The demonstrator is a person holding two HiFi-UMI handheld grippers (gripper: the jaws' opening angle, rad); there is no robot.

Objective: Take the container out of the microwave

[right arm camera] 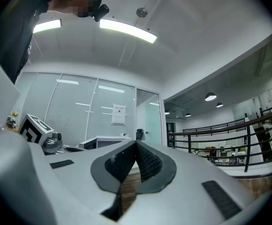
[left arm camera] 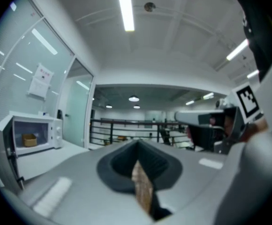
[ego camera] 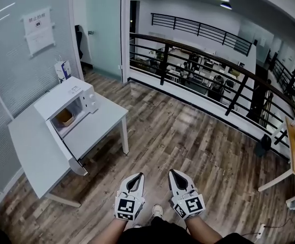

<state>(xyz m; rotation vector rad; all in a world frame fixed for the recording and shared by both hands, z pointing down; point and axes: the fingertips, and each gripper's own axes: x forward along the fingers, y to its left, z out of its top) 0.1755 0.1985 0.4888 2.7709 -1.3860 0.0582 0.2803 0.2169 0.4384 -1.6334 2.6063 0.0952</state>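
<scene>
Microwave [ego camera: 68, 103]: white box on the table, well ahead and off to the left of both grippers, with its door wide open.
Door [ego camera: 66, 149]: swung out toward the camera in the head view, so the inside of the microwave is in plain sight.
Container [ego camera: 64, 117]: sitting inside the microwave on its floor. It looks like a small brownish tub, as far as it can be made out at this range. The left gripper view shows it as a tan block through the opening.
Left gripper [ego camera: 136, 177]: low in the head view, pointing level ahead over the floor. Its fingers are pressed together at the tips, with nothing between them and nothing held.
Right gripper [ego camera: 174, 173]: just beside the left one, on the same heading. Its own view shows the two black pads meeting at the tips — closed and empty.
Table [ego camera: 104, 126]: white, standing against the glass wall [ego camera: 15, 70], carrying the microwave at its far end.
Floor [ego camera: 188, 136]: wood planks under both grippers, with a shoe [ego camera: 156, 211] showing between them near the bottom edge.
Railing [ego camera: 198, 55]: dark bars running across the upper right, well apart from the table.
Notice [ego camera: 38, 29]: a paper sheet on the glass wall, above the microwave.
</scene>
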